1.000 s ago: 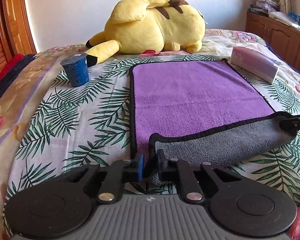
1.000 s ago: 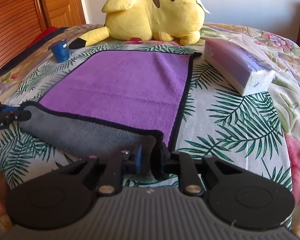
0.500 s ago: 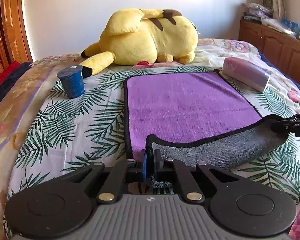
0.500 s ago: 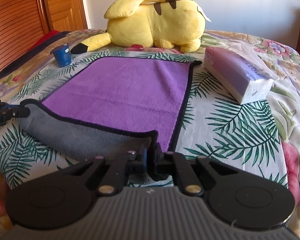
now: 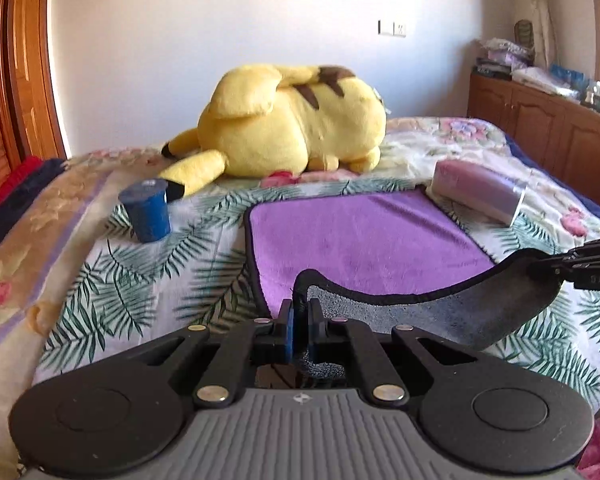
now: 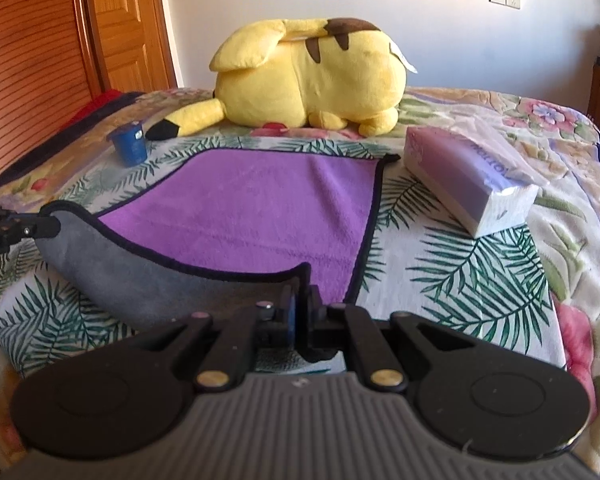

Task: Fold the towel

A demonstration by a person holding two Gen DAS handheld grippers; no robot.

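A purple towel [image 5: 364,236] with a grey underside and black trim lies on the leaf-patterned bedspread; it also shows in the right wrist view [image 6: 260,208]. Its near edge is lifted, so the grey underside [image 5: 440,312] faces me. My left gripper [image 5: 299,312] is shut on the near left corner. My right gripper [image 6: 300,304] is shut on the near right corner. Each gripper shows at the edge of the other's view, the right one [image 5: 580,268] and the left one [image 6: 16,228].
A yellow plush toy [image 5: 292,128] lies beyond the towel. A blue cup [image 5: 146,212] stands to the towel's left. A purple tissue pack [image 6: 464,176] lies to its right. A wooden cabinet [image 5: 548,128] stands at the right, a wooden door [image 6: 116,24] at the left.
Both grippers have closed fully on the towel's near corners and lifted them. The near edge has risen off the bed and the grey underside sags between the grippers.
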